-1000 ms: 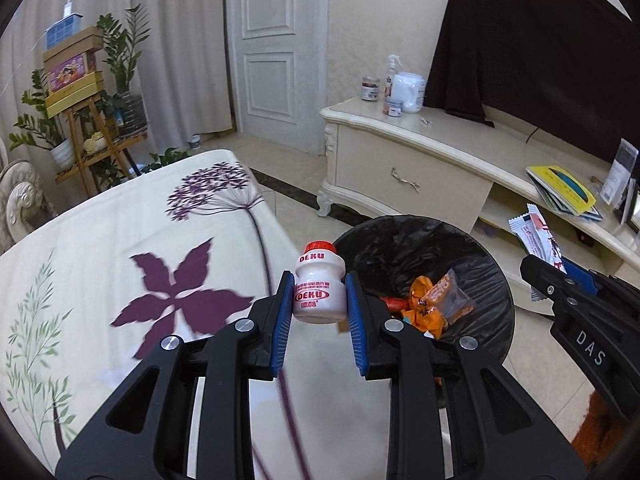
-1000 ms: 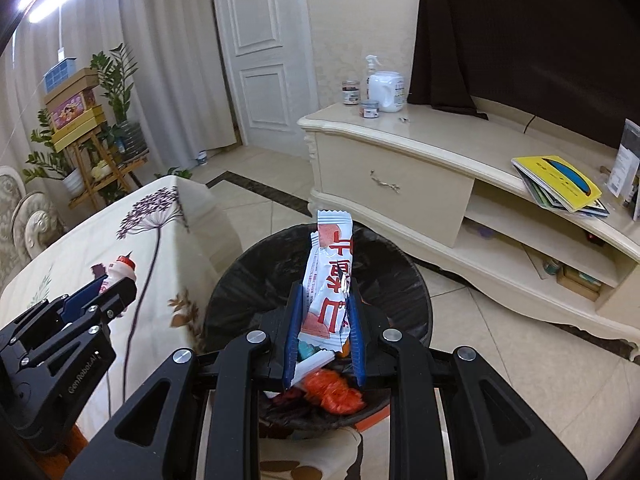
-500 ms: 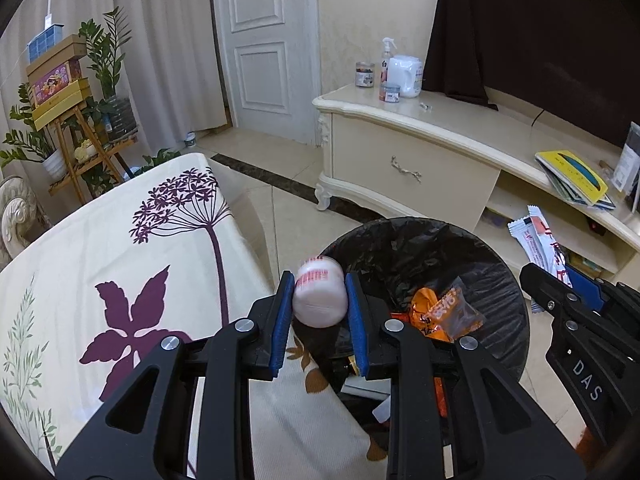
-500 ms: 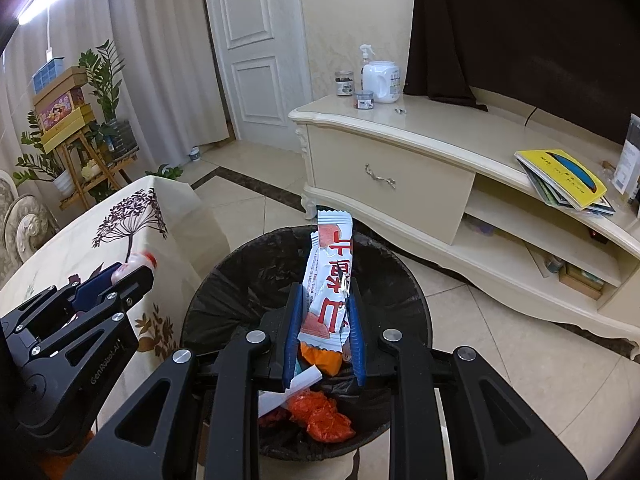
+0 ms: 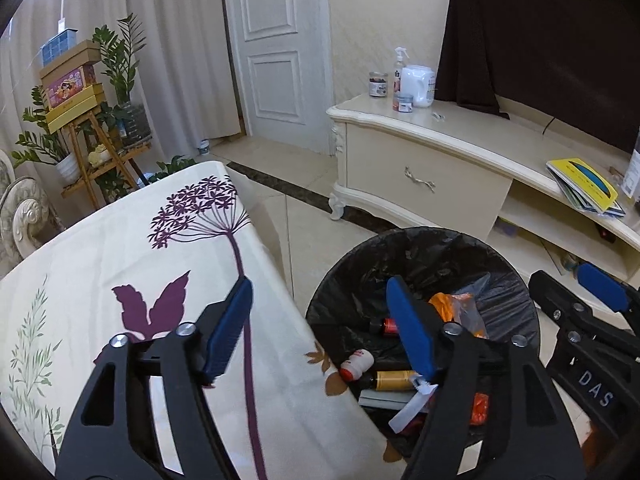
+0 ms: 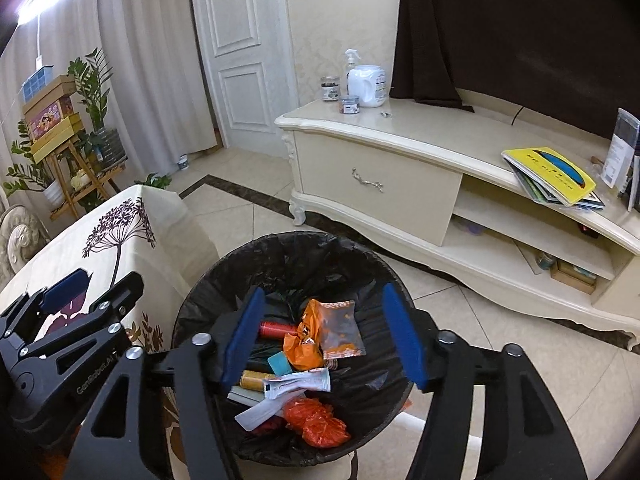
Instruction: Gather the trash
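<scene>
A round bin lined with a black bag (image 5: 400, 236) (image 6: 280, 240) stands on the floor beside the cloth-covered table. My left gripper (image 5: 320, 292) hangs over the table edge and the bin's left rim. Its jaws are opening and nothing is between them. The small white bottle with a red cap (image 5: 357, 364) lies inside the bin. My right gripper (image 6: 323, 296) is above the bin, jaws opening and empty. Below it, the white and red wrapper (image 6: 298, 384) lies on the other trash. Each gripper shows at the edge of the other's view (image 5: 568, 280) (image 6: 100, 284).
The bin also holds orange wrappers (image 6: 332, 328), a red crumpled bag (image 6: 320, 420) and a yellow-labelled tube (image 5: 392, 380). The floral tablecloth (image 5: 140, 260) is to the left. A cream TV cabinet (image 6: 380, 176) with bottles, jars and books (image 6: 552, 176) stands behind, across tiled floor.
Both grippers went from shut to open. The bottle left the left gripper and the wrapper left the right one; both now lie in the bin. The left gripper moved toward the bin.
</scene>
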Demonstrator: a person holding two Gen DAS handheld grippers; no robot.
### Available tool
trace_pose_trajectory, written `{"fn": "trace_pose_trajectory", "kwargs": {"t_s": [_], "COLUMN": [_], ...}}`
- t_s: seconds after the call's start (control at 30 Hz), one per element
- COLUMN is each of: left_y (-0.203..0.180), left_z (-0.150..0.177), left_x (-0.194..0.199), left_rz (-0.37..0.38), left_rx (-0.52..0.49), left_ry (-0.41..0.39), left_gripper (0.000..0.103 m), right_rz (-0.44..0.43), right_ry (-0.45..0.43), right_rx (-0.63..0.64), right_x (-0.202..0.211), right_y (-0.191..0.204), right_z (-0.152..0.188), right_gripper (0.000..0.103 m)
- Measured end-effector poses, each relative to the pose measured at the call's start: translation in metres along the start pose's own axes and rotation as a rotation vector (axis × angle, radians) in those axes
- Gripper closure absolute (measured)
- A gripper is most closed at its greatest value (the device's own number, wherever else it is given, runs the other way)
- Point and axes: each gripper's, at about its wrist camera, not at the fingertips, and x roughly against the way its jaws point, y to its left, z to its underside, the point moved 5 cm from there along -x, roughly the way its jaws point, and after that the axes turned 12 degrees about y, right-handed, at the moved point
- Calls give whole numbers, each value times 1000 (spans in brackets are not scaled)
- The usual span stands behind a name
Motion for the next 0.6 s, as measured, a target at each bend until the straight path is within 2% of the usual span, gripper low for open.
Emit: {"fn": "trace_pose_trajectory", "kwargs": {"t_s": [0.07, 0.13, 0.4, 0.6], "left_y": [3, 8, 32, 46], "left_z": [3, 7, 25, 40], "left_x": [5, 11, 40, 64], "left_rz": [-8, -20, -30, -66], "left_rx": [5, 11, 48, 48], "left_ry": [-9, -18, -35, -55], "left_gripper": [24, 23, 12, 11], "right_rz": [7, 15, 27, 23], "right_ry": [-3, -12, -44, -61], "right_rx": [-5, -7, 4, 18], "right_x": [2, 6, 31, 53], "right_y": [-1, -2, 6, 17], "right_z": [0, 2, 15, 31], "right_gripper": [36, 30, 22, 19]}}
